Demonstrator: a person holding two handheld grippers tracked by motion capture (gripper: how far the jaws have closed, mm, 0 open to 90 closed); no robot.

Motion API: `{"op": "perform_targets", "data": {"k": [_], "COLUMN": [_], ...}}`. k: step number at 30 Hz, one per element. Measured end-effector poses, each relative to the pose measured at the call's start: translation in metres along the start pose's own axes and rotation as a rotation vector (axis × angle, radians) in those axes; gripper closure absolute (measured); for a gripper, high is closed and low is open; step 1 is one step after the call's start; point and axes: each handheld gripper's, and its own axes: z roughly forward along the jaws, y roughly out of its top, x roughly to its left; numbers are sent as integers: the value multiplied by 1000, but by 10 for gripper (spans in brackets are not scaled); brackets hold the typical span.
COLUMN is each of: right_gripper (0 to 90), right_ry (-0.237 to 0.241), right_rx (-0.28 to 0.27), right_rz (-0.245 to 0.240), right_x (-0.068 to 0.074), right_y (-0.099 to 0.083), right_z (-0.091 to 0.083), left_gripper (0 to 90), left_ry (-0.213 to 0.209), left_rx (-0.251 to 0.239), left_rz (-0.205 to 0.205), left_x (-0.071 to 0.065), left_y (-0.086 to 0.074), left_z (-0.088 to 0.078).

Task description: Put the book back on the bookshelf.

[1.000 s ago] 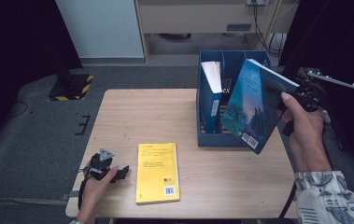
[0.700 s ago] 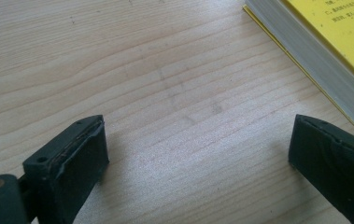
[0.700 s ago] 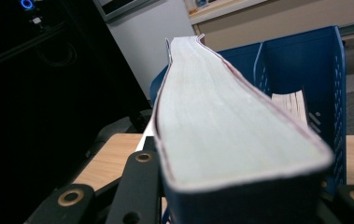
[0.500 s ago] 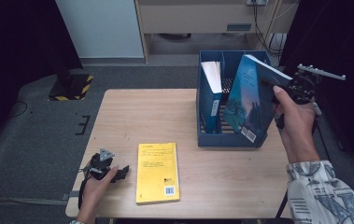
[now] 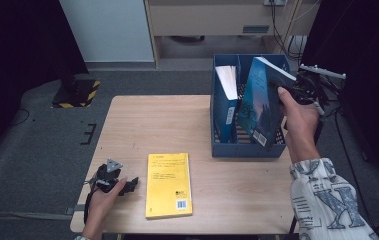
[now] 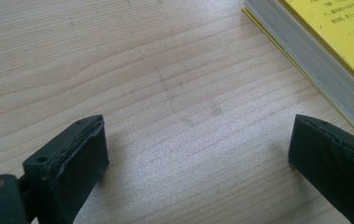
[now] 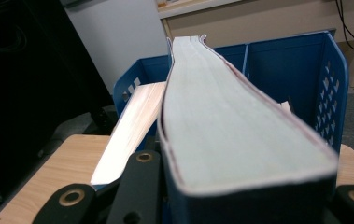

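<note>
High view: right gripper (image 5: pixel 288 91) was clamped on the teal book (image 5: pixel 262 102), which sat tilted over the right compartment of the blue file box (image 5: pixel 247 150) at the far right of the bench (image 5: pixel 142 125), lower corner already inside. Another book (image 5: pixel 225 97) stood upright in the left compartment. Left gripper (image 5: pixel 127 184) rested on the near left of the bench, just beside the yellow book (image 5: pixel 168 184) lying flat, not touching it.

Left gripper view: jaws stood wide apart with bare wood between them; the yellow book's (image 6: pixel 324 60) page edge sat off to the far right.

Right gripper view: the teal book's (image 7: pixel 230 135) page block ran out from between the jaws, pinched across its thickness at one corner. Pages bowed and fanned near the far end, so I'd judge it a thick paperback, fairly heavy, floppy, glossy cover likely slippery. A corner hold lets it sag and swing; gripping nearer the spine, mid-length, would be steadier.
</note>
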Motion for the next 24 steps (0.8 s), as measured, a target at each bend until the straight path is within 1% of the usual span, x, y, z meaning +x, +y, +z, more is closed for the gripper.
{"op": "perform_targets", "data": {"k": [2, 8, 12, 17, 19, 24], "right_gripper": [734, 734, 734, 734, 733, 733], "right_ry": [-13, -36, -44, -55, -55, -58], "right_rx": [1, 12, 9, 18, 18, 15], "right_rz": [-9, -13, 1, 0, 8, 30], "right_x": [0, 0, 1, 3, 2, 4], "right_y": [0, 1, 0, -1, -3, -6], "right_z": [4, 15, 23, 32, 36, 45], "left_gripper": [40, 40, 40, 40, 40, 40], "left_ry": [0, 0, -1, -3, -6, -5], "left_rx": [0, -2, -2, -4, -6, -5], "left_rz": [1, 0, -1, -2, -7, -5], "left_x": [0, 0, -1, 0, 0, 0], "left_y": [0, 0, 0, 0, 0, 1], "left_z": [0, 1, 1, 0, 0, 1]}}
